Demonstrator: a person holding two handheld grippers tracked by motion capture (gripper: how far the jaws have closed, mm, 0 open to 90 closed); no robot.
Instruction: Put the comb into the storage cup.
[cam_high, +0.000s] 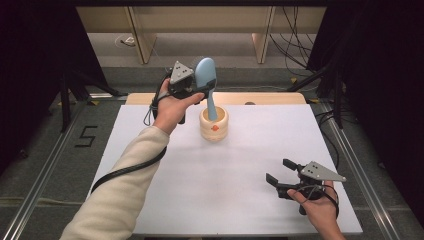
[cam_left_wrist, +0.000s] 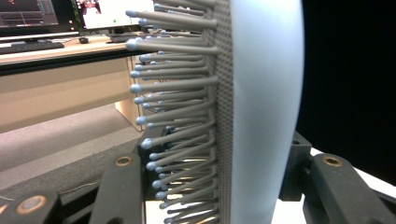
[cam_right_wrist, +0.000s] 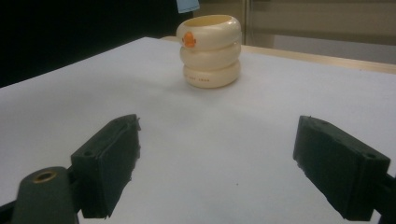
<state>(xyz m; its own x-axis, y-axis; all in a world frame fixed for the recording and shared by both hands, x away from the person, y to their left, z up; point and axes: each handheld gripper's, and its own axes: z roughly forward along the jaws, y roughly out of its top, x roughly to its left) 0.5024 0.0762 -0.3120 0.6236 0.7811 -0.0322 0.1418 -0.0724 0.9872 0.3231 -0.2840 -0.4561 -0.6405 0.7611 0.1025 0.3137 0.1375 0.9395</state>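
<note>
A light blue hairbrush (cam_high: 205, 72) is held head up, its handle pointing down at a cream ribbed cup (cam_high: 213, 125) at the back middle of the white table (cam_high: 165, 185). My left gripper (cam_high: 203, 90) is shut on the lower part of the brush head. In the left gripper view the brush (cam_left_wrist: 264, 107) stands between the jaws, with its grey bristles (cam_left_wrist: 177, 107) pointing left. My right gripper (cam_high: 281, 171) rests open near the front right corner with nothing between its jaws. From the right gripper (cam_right_wrist: 217, 163) view, the handle's tip (cam_right_wrist: 188, 4) hangs just over the cup (cam_right_wrist: 210, 51).
A wooden strip (cam_high: 270, 98) runs behind the white board. Black curtains flank both sides and cables (cam_high: 295, 50) lie on the floor at the back right. A desk with monitors (cam_left_wrist: 37, 23) stands far off in the left gripper view.
</note>
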